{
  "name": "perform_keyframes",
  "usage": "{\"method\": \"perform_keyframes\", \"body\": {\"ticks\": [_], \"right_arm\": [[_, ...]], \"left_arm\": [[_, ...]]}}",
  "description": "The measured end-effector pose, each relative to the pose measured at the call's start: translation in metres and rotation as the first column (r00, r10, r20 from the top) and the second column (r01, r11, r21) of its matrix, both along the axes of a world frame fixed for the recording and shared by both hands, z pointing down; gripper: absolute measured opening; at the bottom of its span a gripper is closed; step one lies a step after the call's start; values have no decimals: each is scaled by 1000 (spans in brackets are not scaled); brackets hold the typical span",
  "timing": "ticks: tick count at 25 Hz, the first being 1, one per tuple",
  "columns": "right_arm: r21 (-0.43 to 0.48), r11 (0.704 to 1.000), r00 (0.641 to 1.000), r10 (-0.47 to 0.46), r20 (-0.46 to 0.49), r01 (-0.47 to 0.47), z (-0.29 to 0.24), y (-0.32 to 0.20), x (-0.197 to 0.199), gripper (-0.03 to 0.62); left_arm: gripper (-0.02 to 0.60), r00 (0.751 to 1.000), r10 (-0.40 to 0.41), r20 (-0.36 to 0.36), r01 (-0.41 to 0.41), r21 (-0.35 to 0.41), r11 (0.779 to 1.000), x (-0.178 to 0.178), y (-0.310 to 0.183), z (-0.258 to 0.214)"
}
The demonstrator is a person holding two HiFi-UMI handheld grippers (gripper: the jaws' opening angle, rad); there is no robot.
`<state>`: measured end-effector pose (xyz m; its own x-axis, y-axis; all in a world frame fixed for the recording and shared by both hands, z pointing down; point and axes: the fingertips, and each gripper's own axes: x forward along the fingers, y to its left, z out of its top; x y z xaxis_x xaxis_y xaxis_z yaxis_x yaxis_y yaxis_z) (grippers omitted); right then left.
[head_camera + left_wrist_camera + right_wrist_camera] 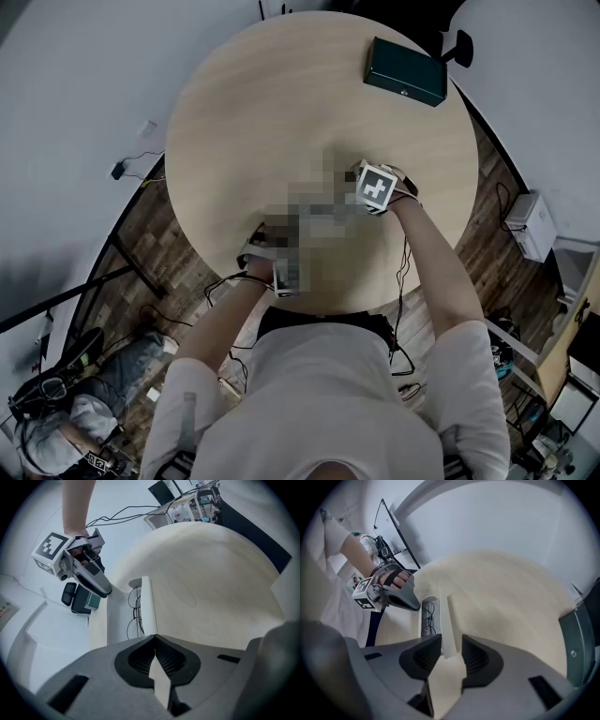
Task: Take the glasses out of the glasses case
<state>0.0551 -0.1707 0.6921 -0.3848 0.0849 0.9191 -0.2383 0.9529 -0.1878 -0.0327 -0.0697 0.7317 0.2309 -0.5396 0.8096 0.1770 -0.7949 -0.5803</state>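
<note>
The white glasses case (117, 620) lies open on the round wooden table (244, 122), its lid (147, 604) standing on edge. Thin wire-framed glasses (136, 616) lie inside the tray. My left gripper (157, 667) is shut on the near end of the lid. At the case's other end, my right gripper (446, 656) has the lid's end (447, 630) between its pads, with a gap still showing on the right side. The right gripper view shows the glasses (427, 618) in the tray, with the left gripper (405, 599) beyond. In the head view a blurred patch covers the case.
A dark green box (405, 70) sits at the table's far right edge and also shows in the right gripper view as a box (581, 639) on the right. Bare tabletop (511, 592) stretches beside the lid. Cables and equipment lie on the floor around the table.
</note>
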Motion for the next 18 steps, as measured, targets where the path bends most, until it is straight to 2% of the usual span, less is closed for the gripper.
{"method": "perform_keyframes", "body": {"ticks": [5, 8, 14, 18], "right_arm": [[-14, 997, 996, 82, 35, -81, 3, -9, 0, 123], [-35, 992, 991, 125, 54, -123, 3, -10, -2, 115], [-42, 988, 985, 151, 88, -148, -1, -5, -1, 115], [-48, 987, 980, 157, 123, -152, -9, -1, -2, 117]], "left_arm": [[8, 1000, 1, 10, -1, 4, 1000, -2, -3, 0], [8, 1000, -11, -13, 11, -14, 1000, -1, -1, 0], [8, 1000, -2, 2, 2, 4, 1000, -4, -4, -2], [8, 999, -16, -42, 15, -24, 1000, 0, -1, -5]]}}
